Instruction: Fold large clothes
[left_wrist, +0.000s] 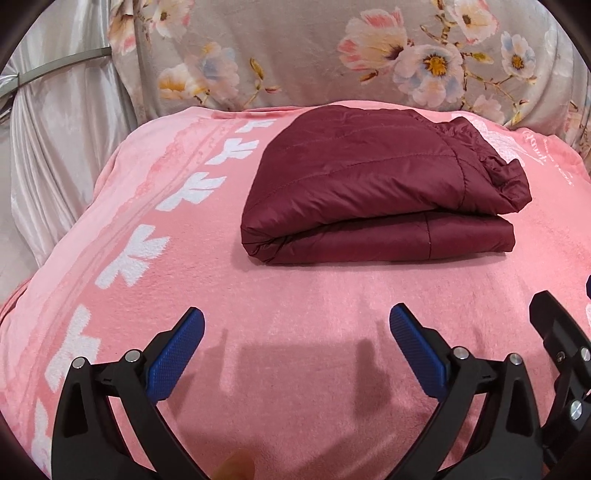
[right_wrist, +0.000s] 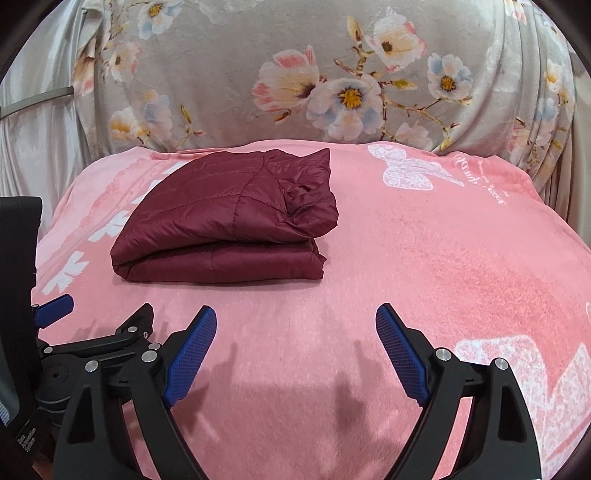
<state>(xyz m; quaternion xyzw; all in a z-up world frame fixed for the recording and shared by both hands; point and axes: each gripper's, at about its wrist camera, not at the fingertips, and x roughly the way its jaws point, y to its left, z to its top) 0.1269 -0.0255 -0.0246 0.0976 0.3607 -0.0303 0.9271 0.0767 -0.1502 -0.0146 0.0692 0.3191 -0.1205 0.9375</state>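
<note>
Two tools hover over a bed spread with a pink blanket, and neither one holds anything.

In the left wrist view, the left tool (left_wrist: 297, 328) has its blue-padded fingers (left_wrist: 176, 356) spread wide apart, with only bare pink blanket (left_wrist: 303, 295) between them. Ahead of it, toward the far end of the bed, lies the dark red quilted jacket (left_wrist: 373, 184), folded into a thick, roughly rectangular bundle. Its folded edge faces the camera, and a gathered cuff or hem bunches at its right end. The jacket is well clear of the fingers. White leaf-like shapes run down the blanket's left side. Behind the bed hangs a grey floral cloth (left_wrist: 295, 55), and a pale satin curtain (left_wrist: 66, 129) falls at the left. Part of the right tool's black frame shows at the right edge.

In the right wrist view, the right tool (right_wrist: 295, 328) also stands wide open, nothing between its blue pads (right_wrist: 192, 354). The folded jacket (right_wrist: 221, 221) rests on the blanket (right_wrist: 424, 258) ahead and to the left, apart from the fingers, its bunched end pointing right. A white butterfly print (right_wrist: 410, 170) marks the blanket beyond it. The left tool (right_wrist: 55, 308) appears at the lower left, one blue pad tip visible. The floral cloth (right_wrist: 258, 74) fills the background.
</note>
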